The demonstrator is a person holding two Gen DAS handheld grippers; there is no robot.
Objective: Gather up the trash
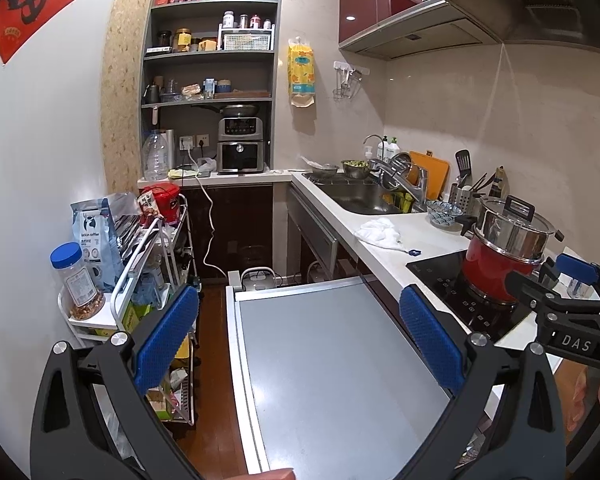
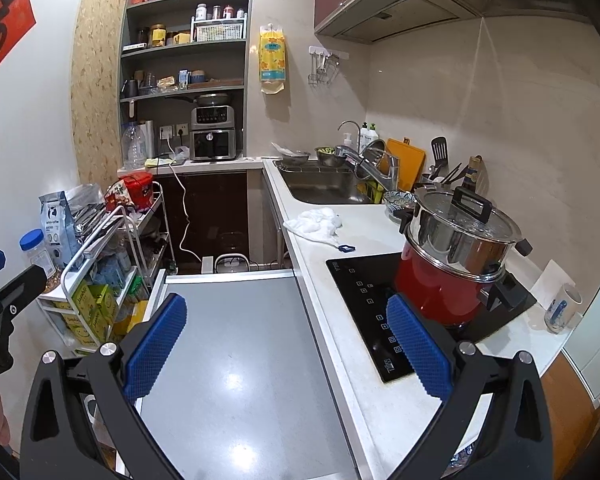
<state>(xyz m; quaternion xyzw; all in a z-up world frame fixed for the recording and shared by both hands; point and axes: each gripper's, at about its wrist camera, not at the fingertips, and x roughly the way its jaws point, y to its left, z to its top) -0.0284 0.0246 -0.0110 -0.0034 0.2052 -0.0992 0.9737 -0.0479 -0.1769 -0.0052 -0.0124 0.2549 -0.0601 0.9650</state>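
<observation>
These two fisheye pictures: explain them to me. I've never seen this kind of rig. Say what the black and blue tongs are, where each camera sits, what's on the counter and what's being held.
There is no robot here. A person carries two hand-held grippers, each with a camera looking along its blue-padded fingers. One picture comes from the left gripper, the other from the right gripper. Both are open and hold nothing. On the white counter lie a crumpled white tissue, a small blue clip, a patterned bowl and a mug. A steel pot sits stacked on a red pot on the black cooktop.
</observation>
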